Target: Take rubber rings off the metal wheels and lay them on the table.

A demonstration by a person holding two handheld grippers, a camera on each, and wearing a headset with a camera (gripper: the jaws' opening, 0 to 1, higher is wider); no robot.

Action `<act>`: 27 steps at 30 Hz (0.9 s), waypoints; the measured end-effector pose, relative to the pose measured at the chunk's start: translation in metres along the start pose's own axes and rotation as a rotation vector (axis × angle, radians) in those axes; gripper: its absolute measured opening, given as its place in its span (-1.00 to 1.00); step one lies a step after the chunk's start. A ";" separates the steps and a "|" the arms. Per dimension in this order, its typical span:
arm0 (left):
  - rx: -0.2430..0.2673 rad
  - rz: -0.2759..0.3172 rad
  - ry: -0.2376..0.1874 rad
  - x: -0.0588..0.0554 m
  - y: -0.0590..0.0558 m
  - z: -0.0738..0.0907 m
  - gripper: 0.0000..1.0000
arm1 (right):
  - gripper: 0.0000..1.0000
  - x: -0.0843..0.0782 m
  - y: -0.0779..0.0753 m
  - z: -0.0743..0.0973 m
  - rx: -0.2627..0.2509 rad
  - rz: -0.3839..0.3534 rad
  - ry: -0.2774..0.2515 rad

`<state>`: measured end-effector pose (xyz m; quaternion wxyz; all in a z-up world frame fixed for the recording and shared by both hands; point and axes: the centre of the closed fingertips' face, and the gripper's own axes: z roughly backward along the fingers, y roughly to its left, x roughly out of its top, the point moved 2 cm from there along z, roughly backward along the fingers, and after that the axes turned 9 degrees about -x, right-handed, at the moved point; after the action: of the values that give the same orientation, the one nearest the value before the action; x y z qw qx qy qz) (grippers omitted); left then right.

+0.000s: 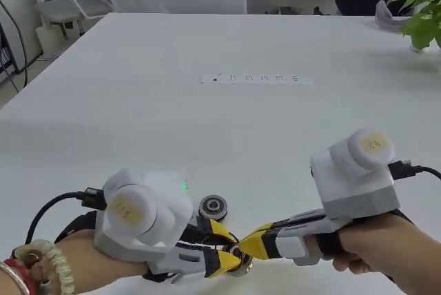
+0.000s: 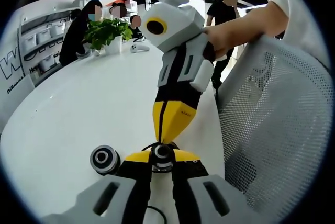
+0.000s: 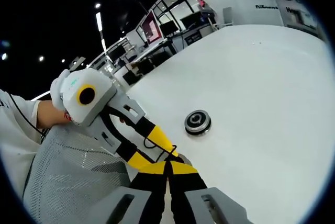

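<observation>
With the left gripper [image 2: 161, 157] clamped on a metal wheel [image 2: 161, 152] low over the table [image 1: 207, 123], the right gripper [image 3: 168, 165], jaws pinched seemingly on its rubber ring [image 3: 159, 147], looks mid-peel, needing a steady outward pull; a second wheel [image 1: 213, 207] waits nearby.

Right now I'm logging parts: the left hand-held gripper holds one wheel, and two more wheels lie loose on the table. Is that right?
Not quite: one loose wheel lies on the table, not two, as the head view shows. The left hand-held gripper does hold the other wheel.
</observation>
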<state>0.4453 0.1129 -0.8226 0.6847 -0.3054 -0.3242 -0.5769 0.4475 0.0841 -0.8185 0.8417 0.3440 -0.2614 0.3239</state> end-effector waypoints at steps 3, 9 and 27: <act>0.001 -0.005 -0.008 0.004 0.002 0.004 -0.79 | -1.00 0.001 -0.001 0.001 -0.005 -0.016 -0.008; -0.035 0.049 -0.035 0.016 -0.004 0.013 -0.70 | -1.00 0.003 -0.002 0.002 -0.007 -0.020 -0.016; 0.072 0.003 -0.032 0.028 -0.006 0.094 -0.32 | -1.00 0.016 0.005 0.009 0.004 -0.024 -0.076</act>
<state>0.4340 0.1703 -0.7435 0.6910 -0.2902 -0.3550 -0.5588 0.4525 0.0858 -0.8006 0.8341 0.3611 -0.2884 0.3011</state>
